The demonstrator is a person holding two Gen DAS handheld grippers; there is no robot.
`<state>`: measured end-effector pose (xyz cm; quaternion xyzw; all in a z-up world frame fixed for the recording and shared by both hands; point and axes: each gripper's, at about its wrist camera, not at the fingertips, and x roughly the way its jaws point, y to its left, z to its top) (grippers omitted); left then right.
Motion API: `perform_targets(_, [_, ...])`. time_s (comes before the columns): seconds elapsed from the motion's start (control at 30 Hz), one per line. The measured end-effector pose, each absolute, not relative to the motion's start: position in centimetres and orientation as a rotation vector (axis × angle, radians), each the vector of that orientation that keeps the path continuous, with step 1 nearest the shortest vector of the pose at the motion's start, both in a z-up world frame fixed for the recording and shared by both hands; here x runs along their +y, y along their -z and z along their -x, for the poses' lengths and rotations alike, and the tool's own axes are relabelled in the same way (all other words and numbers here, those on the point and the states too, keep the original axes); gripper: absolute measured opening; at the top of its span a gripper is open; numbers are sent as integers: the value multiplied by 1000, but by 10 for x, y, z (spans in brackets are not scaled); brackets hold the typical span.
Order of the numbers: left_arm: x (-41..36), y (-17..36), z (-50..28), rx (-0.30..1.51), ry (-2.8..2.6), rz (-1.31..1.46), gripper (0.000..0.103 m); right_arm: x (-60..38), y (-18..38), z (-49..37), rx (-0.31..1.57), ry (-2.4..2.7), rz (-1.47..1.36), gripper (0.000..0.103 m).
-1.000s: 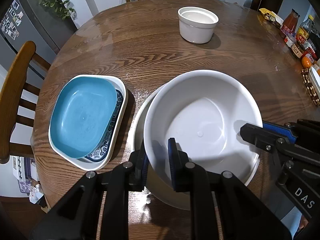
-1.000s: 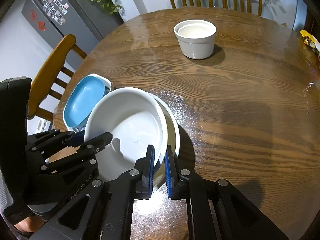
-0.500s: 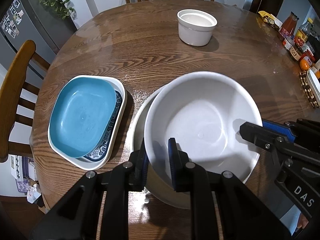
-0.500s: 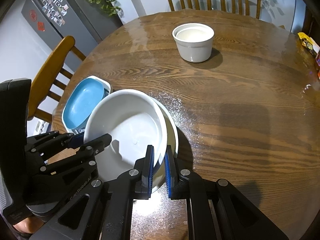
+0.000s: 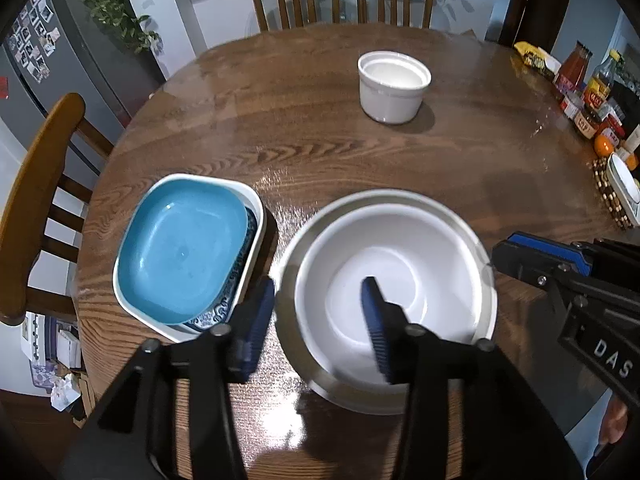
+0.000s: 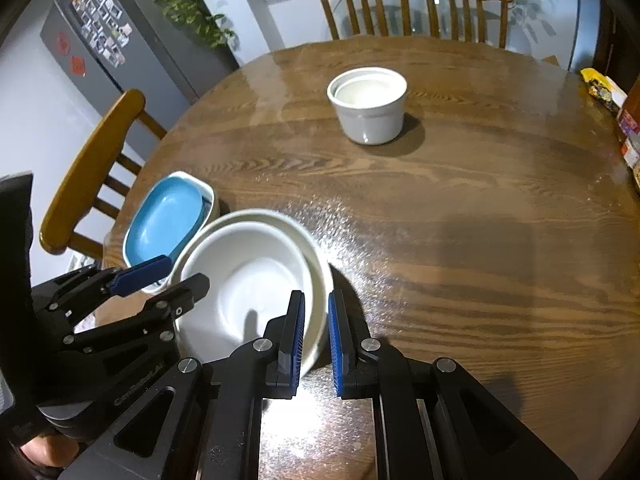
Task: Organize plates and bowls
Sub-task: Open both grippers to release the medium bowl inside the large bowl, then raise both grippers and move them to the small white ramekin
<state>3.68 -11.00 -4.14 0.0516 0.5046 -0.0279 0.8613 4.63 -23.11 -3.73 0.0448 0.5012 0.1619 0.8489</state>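
With the left claw (image 5: 318,320) spread wide astride the rim and the right claw (image 6: 316,330) narrowly straddling, perhaps still pinching, the white bowl (image 5: 394,300) nested in a larger bowl (image 6: 320,264) on the counter (image 6: 460,220), a crooked withdrawal could tip the stack.

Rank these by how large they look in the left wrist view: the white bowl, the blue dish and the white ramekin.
1. white bowl
2. blue dish, somewhat smaller
3. white ramekin, smallest, though it stands farthest from the camera, so its true size is unsure
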Motion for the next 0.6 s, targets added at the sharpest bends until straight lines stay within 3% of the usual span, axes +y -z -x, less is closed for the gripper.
perform_targets(0.03, [-110, 39, -36, 1049, 58, -108, 53, -233, 35, -46, 1050, -336, -96, 14])
perform_targets(0.1, [-111, 35, -34, 1033, 56, -109, 60, -235, 33, -45, 1038, -324, -99, 39])
perform_targets(0.17, [-112, 31, -33, 1013, 55, -108, 64, -240, 29, -43, 1017, -304, -109, 55])
perform_targets(0.37, [-114, 21, -33, 975, 45, -103, 74, -250, 22, -41, 994, -285, -126, 56])
perform_targets(0.6, [-123, 9, -33, 947, 58, -116, 74, -268, 9, -41, 963, -247, -145, 56])
